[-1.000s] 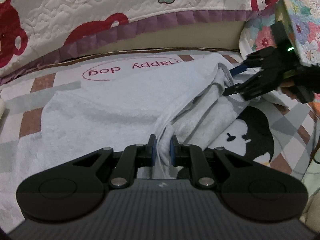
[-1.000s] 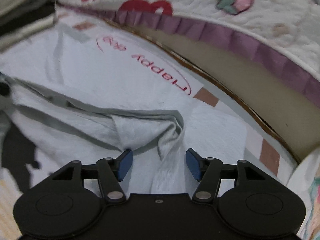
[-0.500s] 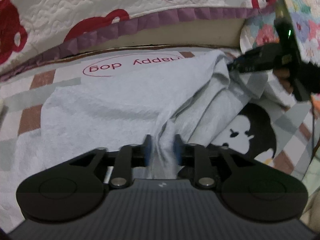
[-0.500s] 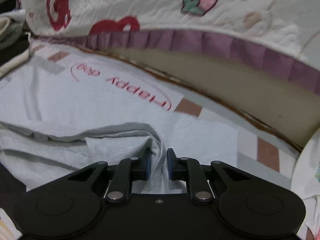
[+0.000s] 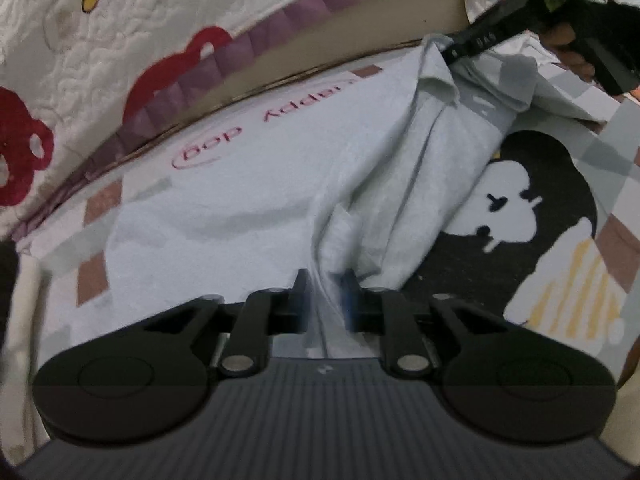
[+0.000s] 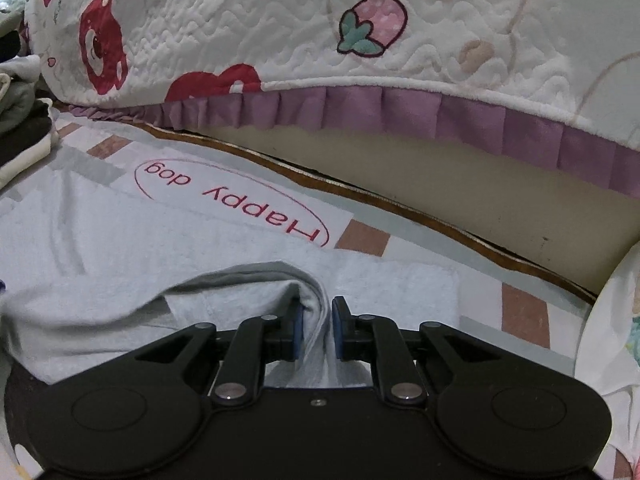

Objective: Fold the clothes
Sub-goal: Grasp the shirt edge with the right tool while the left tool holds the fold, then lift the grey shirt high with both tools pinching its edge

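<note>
Pale grey-blue and soft, the knit cotton garment (image 5: 248, 216) lies spread on the patchwork mat (image 5: 624, 184) printed with a "Happy dog" oval (image 6: 232, 204), its bulk just on the near side of that oval and one edge bunched into a long ridge running away from it. It looks light and limp, with no stiffness to hold a crease by itself, so it will sag between any two holds and drag across the mat (a fleecy inner face shows at the ridge, which should grip rather than slip). Judging by that, the sensible holds are the two ends of one edge, pulled gently taut.

That is how things stand: the left gripper (image 5: 326, 300) has its jaws closed on the near end of the ridge, and the right gripper (image 6: 318, 328) pinches a rolled fold of the garment close beside the oval.

A second ago the right jaws stood wide around the fold; they have since clamped on it. The left jaws loosened briefly and have just been closing again, cloth between them. The ridge now reads straighter and more raised between the two holds.
</note>
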Tool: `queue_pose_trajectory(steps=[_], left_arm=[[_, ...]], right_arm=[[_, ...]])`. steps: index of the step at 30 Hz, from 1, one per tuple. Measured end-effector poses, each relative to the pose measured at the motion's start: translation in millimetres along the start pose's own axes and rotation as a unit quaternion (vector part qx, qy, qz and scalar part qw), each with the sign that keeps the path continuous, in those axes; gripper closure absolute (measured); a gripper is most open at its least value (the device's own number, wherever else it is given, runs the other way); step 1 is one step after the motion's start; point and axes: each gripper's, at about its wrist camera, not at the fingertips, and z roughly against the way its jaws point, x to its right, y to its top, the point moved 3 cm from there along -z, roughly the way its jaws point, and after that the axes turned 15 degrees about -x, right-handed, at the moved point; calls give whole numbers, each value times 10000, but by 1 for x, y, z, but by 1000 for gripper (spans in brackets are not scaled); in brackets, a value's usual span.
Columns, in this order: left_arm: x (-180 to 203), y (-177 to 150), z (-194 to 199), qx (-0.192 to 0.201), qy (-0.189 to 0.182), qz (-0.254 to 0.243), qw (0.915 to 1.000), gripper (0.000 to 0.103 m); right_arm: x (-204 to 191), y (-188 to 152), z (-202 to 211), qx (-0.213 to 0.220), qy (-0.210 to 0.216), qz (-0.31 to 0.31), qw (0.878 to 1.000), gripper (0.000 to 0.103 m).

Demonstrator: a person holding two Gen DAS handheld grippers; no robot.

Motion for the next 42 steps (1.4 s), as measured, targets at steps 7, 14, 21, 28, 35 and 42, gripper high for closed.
queue_pose_trajectory(steps=[7,14,21,28,35,42], left_arm=[[1,-2,-10,-118,-239,76,9996,76],[-1,-7,-19,-311,-81,129,9994,70],[-5,-3,-13,-170,72,31,9998,86],[2,-8,-19,-303,-371,-163,9987,63],[-8,-6,-15,-93,-34,134,9999,92],[5,-5,57,818,777,90,9936,93]], right_arm=[[0,-8,-7,-113,1,43,9999,87],[0,-25,-16,-252,-364,62,9990,81],[2,-36,-19,-426,-170,-82,9989,57],[-7,-35,-26,-421,-349,224,9983,36],[-9,-30,-28,-362,-279,70,9989,78],[1,-61,85,1026,-294,-1121,9880,92]])
